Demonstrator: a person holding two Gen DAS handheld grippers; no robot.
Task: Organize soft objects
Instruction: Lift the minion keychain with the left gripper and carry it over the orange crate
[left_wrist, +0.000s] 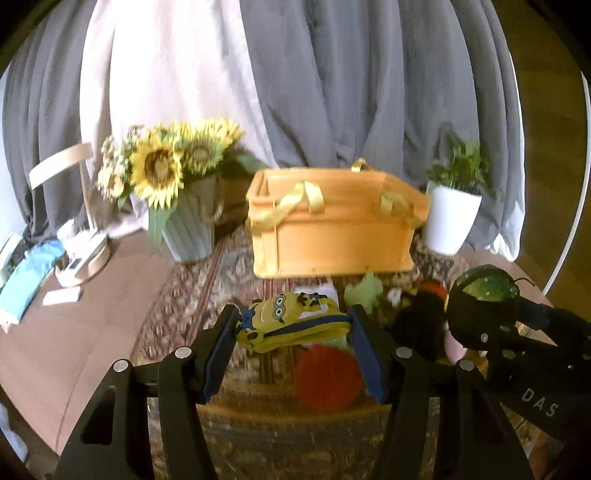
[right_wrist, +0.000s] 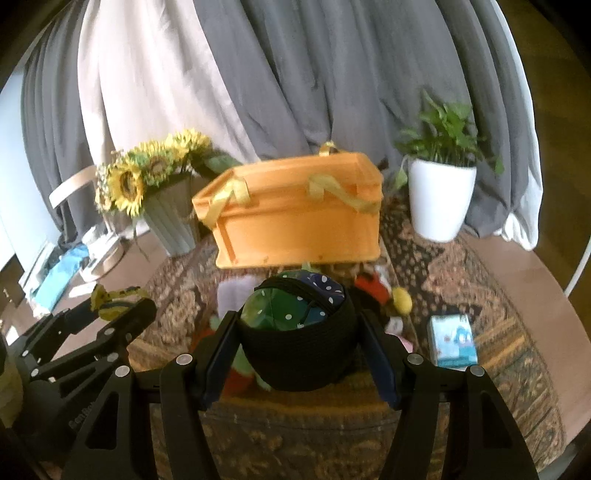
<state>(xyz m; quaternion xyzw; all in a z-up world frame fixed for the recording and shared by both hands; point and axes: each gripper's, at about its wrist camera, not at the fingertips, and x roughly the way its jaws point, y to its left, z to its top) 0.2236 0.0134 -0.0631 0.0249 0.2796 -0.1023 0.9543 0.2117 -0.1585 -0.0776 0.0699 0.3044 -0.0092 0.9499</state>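
Observation:
My left gripper is shut on a yellow cartoon pouch with a blue zip, held above the patterned rug. My right gripper is shut on a round black pouch with green and blue dotted fabric showing at its top. An orange fabric box with yellow ribbon handles stands just beyond both. In the left wrist view the right gripper's black pouch shows at the right. In the right wrist view the yellow pouch shows at the left.
Several soft toys lie on the rug before the box: a red round one, a green one, a yellow ball. A sunflower vase, a white plant pot, a small blue box and grey curtains surround.

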